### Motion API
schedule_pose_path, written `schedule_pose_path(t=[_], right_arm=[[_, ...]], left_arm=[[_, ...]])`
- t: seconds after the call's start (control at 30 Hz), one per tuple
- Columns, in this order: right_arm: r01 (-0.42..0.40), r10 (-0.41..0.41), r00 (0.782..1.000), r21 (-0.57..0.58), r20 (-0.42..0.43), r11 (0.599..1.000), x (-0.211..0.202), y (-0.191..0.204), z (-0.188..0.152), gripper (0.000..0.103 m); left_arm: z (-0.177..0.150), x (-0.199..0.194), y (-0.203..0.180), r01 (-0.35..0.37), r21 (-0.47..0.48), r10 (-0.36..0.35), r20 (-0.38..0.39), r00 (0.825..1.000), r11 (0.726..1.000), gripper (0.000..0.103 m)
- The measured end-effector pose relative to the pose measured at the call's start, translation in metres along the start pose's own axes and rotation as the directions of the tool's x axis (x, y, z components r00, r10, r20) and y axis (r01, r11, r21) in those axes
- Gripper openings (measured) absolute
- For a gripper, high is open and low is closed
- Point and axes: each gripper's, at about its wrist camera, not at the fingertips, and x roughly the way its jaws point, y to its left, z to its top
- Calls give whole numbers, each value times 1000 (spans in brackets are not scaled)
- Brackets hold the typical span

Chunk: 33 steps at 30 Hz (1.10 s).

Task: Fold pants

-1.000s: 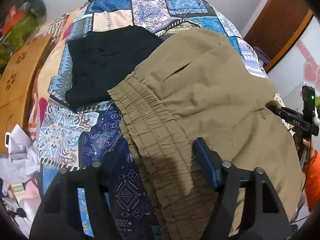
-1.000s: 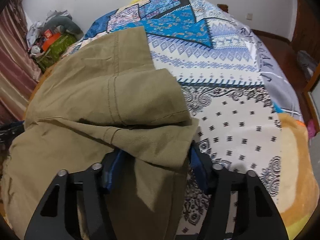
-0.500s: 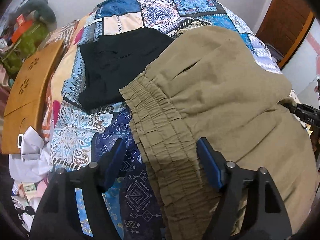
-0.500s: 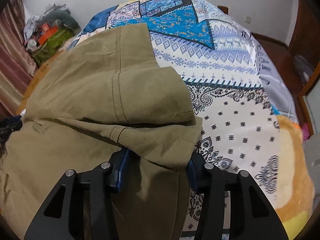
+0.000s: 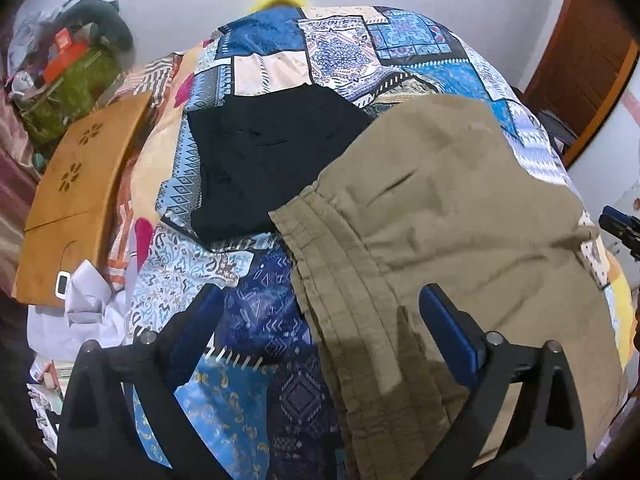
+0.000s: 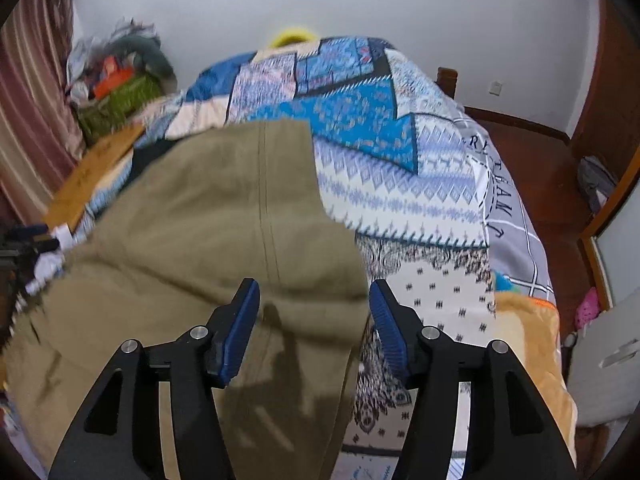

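Patchwork bedspread carries the khaki pants, folded, waistband toward the black garment (edges just touching). Left gripper now hangs above the waistband, jaws just opened wide, nothing held; earlier they were narrower. Right gripper has lifted off the folded hem, jaws reopened, cloth below untouched.

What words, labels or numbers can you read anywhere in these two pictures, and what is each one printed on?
"R Y TEAM": large dark letters running down a pale patch of the bedspread in the right wrist view; letters between "R" and "TEAM" are unclear.
Orange box on the pile by the wall: print too blurred to read.
Khaki pants and black garment: no readable label.
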Motion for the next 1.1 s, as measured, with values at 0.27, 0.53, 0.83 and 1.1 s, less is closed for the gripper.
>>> schedule_pose_path(t=[0.27,0.53,0.83,1.1], right_arm=[[5,-3,998,27,-57,1000,37,-9,13,59],[-111,137,968,132,-210,985,88,-19,4,61],[-111,134,976,135,-174,985,89,-15,-6,54],[38,-42,984,-26,-176,999,91,1,-2,26]], left_arm=[[10,38,1,55,-48,-60,-92,994,997,99],[1,59,9,110,-102,-123,-135,983,989,103],[-4,48,-1,-64,40,64,2,998,997,92],[-5,53,7,-86,17,86,3,996,996,100]])
